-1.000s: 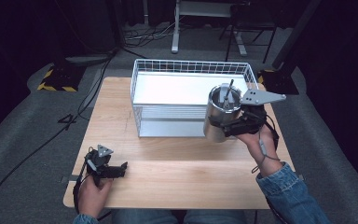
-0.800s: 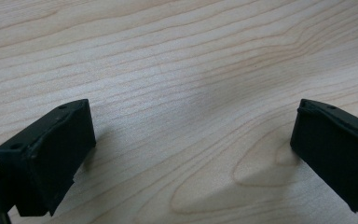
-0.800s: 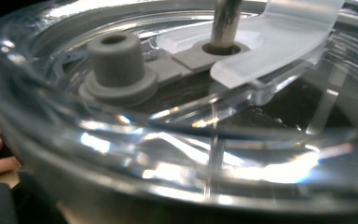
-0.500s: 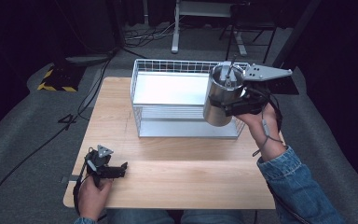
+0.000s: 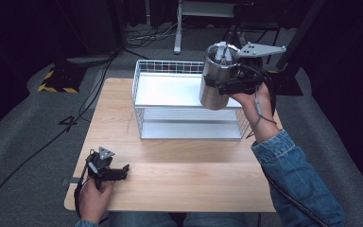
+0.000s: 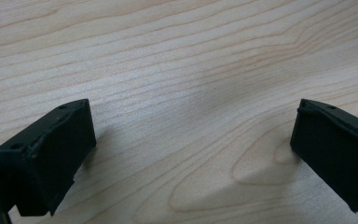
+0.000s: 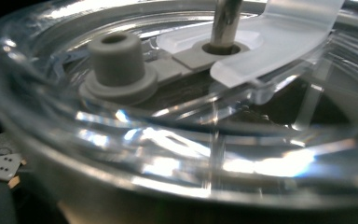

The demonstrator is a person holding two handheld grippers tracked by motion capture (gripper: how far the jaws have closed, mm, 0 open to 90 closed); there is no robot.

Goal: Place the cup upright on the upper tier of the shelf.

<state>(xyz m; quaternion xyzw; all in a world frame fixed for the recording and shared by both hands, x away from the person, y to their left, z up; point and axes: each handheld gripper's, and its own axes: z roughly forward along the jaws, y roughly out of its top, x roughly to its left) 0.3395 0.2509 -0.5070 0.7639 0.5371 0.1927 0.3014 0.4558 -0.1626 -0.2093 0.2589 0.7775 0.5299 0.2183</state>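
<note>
A steel tumbler (image 5: 212, 94) with a clear lid (image 7: 177, 126) and a metal straw (image 7: 226, 21) hangs in the air, slightly tilted, above the right end of the white wire basket (image 5: 189, 133). My right gripper (image 5: 225, 84) is shut on its side near the top, with the grey plate sticking out to the right. The right gripper view looks closely across the lid and its grey plug (image 7: 116, 60). Near the table's front left corner my left gripper (image 5: 122, 171) rests low over the wood, its jaws wide open (image 6: 193, 154) with bare tabletop between them.
The basket stands at the back middle of the wooden table (image 5: 184, 175), and its white floor (image 5: 170, 90) holds nothing. A denim sleeve (image 5: 298, 184) crosses the table's right front edge. Dark floor, cables and a stand's legs (image 5: 179, 28) lie beyond the table.
The right hand has lifted the tumbler higher and carried it farther back, above the basket's right end. The left gripper has stayed where it was.
</note>
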